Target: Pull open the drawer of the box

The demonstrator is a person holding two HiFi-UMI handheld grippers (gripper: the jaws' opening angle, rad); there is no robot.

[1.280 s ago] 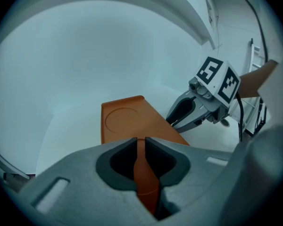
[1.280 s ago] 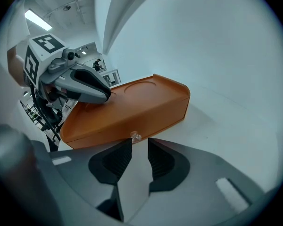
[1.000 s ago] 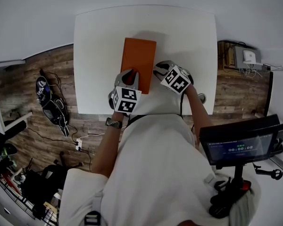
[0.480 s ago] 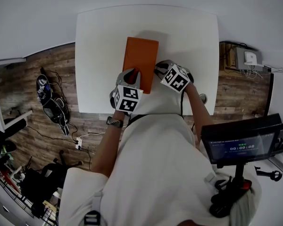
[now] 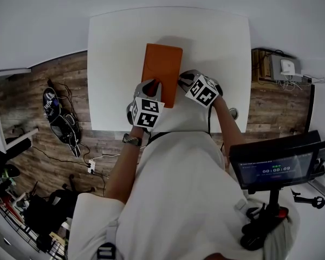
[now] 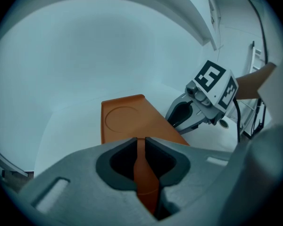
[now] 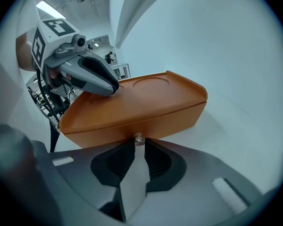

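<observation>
Right tool [image 7: 135,143] has just been closing, and its jaws now stand narrow around the small knob [image 7: 138,138] on the drawer front [image 7: 146,121]. The knob sits right between the tips and the pads look to be pinching it.

Orange box [image 5: 162,70] lies flat on the white counter [image 5: 216,42], just ahead of the person, with its long axis running away from them. The drawer front is the long side on the person's right, so it faces the right tool directly. The knob is at about mid-length of that side, low against the counter. The drawer looks fully in, with no gap visible along the front.

Left tool [image 6: 140,144] has its jaws almost together, with only a thin slit showing orange through it. Its tip is laid on the lid at the near end of the box, seemingly to brace it. It holds nothing.

Judgement: grasp is made, pull not yet begun. The pull should go sideways to the person's right, straight out from the long side and level with the counter. The right hand does the pull. The knob is tiny and glossy, so slip-off is the main risk, and the box may slide if the left tool's press is light.
</observation>
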